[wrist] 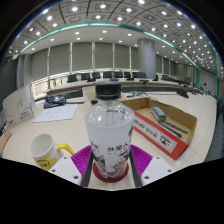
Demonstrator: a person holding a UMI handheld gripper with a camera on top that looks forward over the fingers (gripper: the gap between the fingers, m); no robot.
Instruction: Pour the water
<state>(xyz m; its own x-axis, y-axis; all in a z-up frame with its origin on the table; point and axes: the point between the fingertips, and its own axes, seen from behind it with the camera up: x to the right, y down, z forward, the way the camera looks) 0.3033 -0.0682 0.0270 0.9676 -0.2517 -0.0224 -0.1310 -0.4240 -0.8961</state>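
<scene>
The jaws [110, 166] hold a clear water bottle [109, 128] between them. It stands up straight, and its black cap is on. A white cup [44, 150] with yellow inside sits on the pale surface [80, 125], just left of the jaws.

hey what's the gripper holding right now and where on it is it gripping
The gripper holds a clear water bottle, upright with its black cap on. Both fingers press on its lower body, at the red label near the base.
</scene>
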